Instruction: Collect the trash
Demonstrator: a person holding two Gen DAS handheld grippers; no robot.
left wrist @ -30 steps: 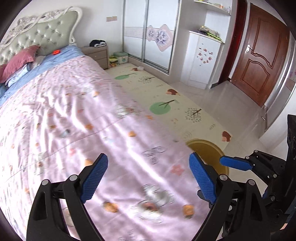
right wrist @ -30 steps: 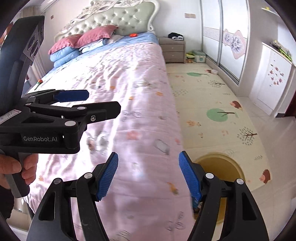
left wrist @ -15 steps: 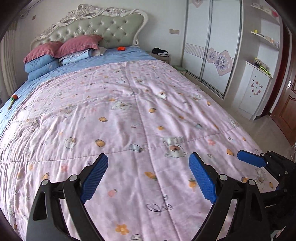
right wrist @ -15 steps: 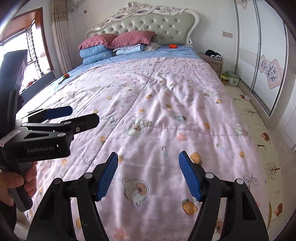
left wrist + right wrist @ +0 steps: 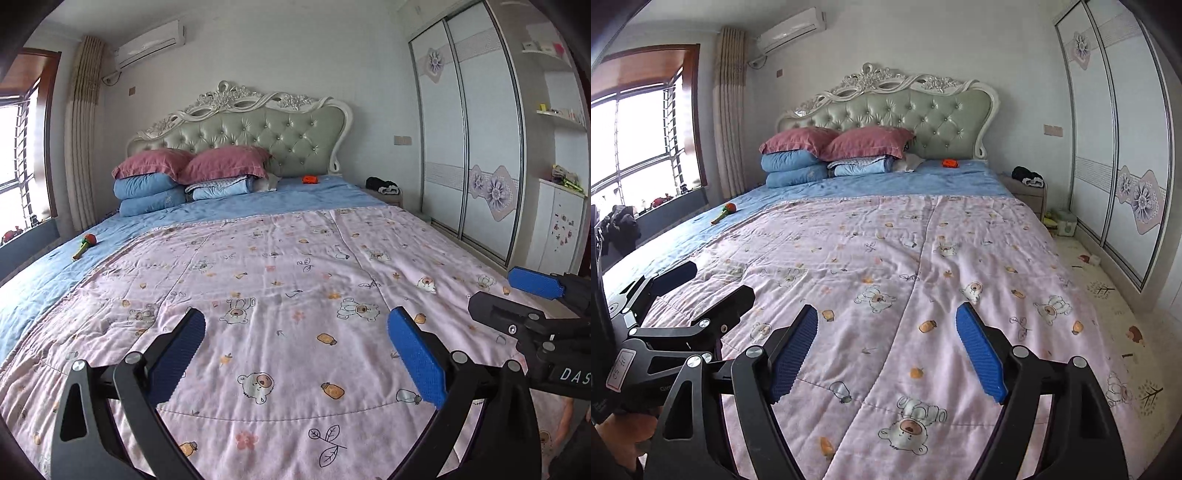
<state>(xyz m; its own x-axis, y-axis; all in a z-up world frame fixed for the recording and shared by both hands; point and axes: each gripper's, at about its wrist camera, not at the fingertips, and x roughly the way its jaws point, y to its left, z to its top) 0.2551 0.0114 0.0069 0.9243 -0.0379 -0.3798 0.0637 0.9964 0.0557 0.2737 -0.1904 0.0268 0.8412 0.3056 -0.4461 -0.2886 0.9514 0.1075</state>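
Observation:
My left gripper (image 5: pixel 295 350) is open and empty above the foot of a bed with a pink bear-print quilt (image 5: pixel 295 266). My right gripper (image 5: pixel 886 350) is open and empty, just to its right. Far off on the blue sheet lie a small orange object (image 5: pixel 310 179) near the headboard, also in the right wrist view (image 5: pixel 950 163), and a red-and-green stick-shaped item (image 5: pixel 85 244) at the left edge, also in the right wrist view (image 5: pixel 724 212). Each gripper shows in the other's view: the right one (image 5: pixel 535 295), the left one (image 5: pixel 676 291).
Stacked blue quilts and red pillows (image 5: pixel 192 177) lie against the green tufted headboard (image 5: pixel 258 140). A nightstand with dark clothes (image 5: pixel 1027 181) stands right of the bed. Sliding wardrobe doors (image 5: pixel 472 147) line the right wall. A patterned floor mat with small items (image 5: pixel 1089 266) lies beside the bed.
Both views have swung left and up, from the bed's right side and floor mat to facing the headboard straight on. Both grippers stayed open.

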